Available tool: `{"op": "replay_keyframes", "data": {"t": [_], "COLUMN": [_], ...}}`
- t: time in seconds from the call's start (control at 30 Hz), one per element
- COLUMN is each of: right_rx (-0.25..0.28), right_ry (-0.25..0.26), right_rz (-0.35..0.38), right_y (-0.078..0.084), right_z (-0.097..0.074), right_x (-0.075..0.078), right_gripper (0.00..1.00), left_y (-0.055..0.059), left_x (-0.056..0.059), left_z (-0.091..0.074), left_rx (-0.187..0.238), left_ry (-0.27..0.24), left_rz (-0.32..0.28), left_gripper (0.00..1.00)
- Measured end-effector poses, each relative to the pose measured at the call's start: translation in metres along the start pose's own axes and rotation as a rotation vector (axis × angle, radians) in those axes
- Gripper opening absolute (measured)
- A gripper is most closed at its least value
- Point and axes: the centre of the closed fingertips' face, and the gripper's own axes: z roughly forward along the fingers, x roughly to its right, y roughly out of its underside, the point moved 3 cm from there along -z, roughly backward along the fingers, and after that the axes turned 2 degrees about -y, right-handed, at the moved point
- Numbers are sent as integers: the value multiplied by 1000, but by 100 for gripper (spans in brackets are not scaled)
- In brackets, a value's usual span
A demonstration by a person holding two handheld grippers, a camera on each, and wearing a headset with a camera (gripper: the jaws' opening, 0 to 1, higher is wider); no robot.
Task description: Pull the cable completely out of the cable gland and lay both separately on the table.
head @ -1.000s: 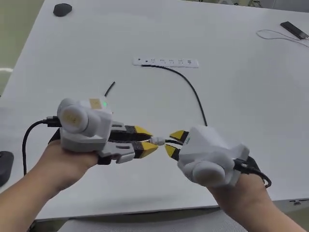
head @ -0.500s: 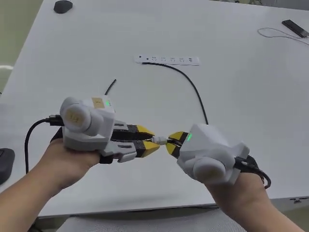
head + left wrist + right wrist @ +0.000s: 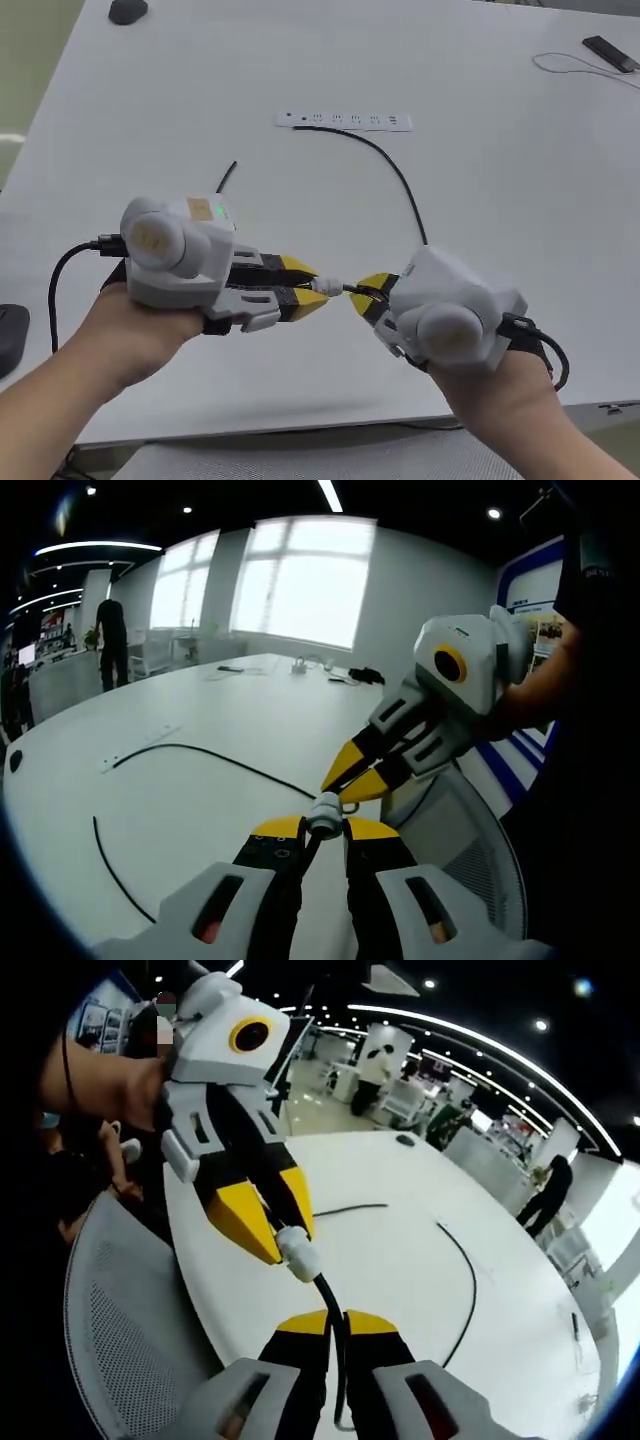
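Pull in hand, we judge: left gripper (image 3: 324, 827) pinches the cable gland (image 3: 324, 809), right gripper (image 3: 338, 1322) the cable (image 3: 326, 1295); next, draw apart

Left tongs (image 3: 312, 289) clamped, pointing right, right tongs (image 3: 362, 293) clamped, pointing left, tips nearly meeting, both held level

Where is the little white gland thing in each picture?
Head view: the cable gland sits low centre, between left gripper and right gripper.
Left gripper view: gland bottom centre, in that gripper's own jaws.
Right gripper view: gland centre-left, capping the black cable.
Shared landmark: the left gripper's yellow tips touching it.
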Motion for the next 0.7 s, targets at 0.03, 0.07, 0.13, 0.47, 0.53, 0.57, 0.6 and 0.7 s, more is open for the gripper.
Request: {"op": "replay_keyframes", "data": {"t": [0.03,0.07,0.13,0.47,0.53,0.57,0.6,0.7], "right_rx": [-1,-5,-11,-31,-32,-39,-41,-35], "right_ry": [-1,1,4,21,36,39,38,32], "right_rz": [19,34,52,203,190,192,200,306], "right_y": [3,5,10,35,40,44,45,53], "right_z": [0,1,2,4,5,6,6,8], "right_x": [1,2,5,16,18,19,19,21], "right_gripper": [0,0,0,0,0,0,0,0], "left_y": [0,0,1,0,-1,0,0,-1], "left_x": [0,0,0,1,1,1,1,2], "left_z": [0,0,0,1,2,2,2,2], "left_rx": [1,0,-1,6,9,8,7,7], "left_ry": [-1,-1,-1,3,3,4,4,4], "left_rz": [-1,-3,-6,-15,-15,-18,-19,-15], "left_gripper": [15,15,15,15,15,15,15,15]}}
